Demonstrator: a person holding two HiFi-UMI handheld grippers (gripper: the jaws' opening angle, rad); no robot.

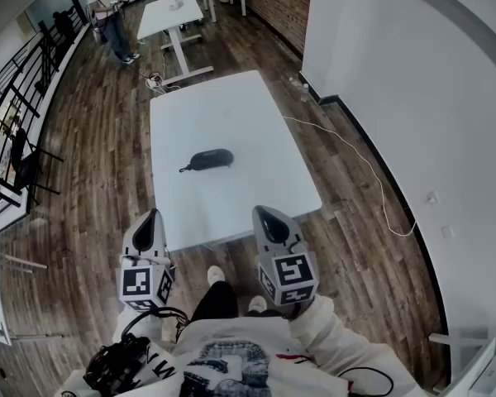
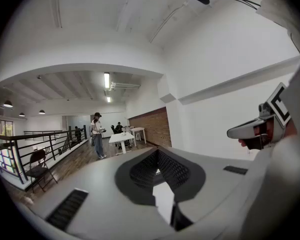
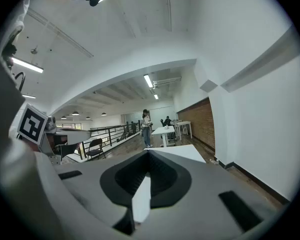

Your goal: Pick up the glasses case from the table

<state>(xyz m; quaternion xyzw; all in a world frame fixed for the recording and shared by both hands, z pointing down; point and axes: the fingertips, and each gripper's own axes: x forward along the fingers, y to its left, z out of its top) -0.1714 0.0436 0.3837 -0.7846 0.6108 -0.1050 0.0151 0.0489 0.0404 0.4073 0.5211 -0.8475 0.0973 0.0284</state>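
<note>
Item: glasses case [image 1: 208,159]. We record it as dark, oblong and closed. It lies flat near the middle of the white table [image 1: 231,106], its long side running 9 to 3 o'clock in the head view, with a short strap trailing from the 9 o'clock end. Nothing touches it.

Item: left gripper [image 1: 151,222]. We find it held over the table's near edge, well apart from the case, which sits at about 1 o'clock from it. In its own view the jaws are pressed together tip to tip with nothing between them. Its marker cube [image 1: 145,284] sits behind.

Item: right gripper [image 1: 266,220]. We place it beside the left one, also at the near edge, with the case at about 11 o'clock from it. Its own view shows the jaws closed on each other and empty. Its marker cube [image 1: 288,278] faces the head camera.

Surroundings: we note a wooden floor [image 1: 99,155], a white cable [image 1: 360,164] on it at 3 o'clock of the table, a second white table [image 1: 172,13] at 12 o'clock, a standing person [image 1: 112,25] at 11 o'clock, a black railing [image 1: 25,81] and a chair [image 1: 25,168] at 9 o'clock
</note>
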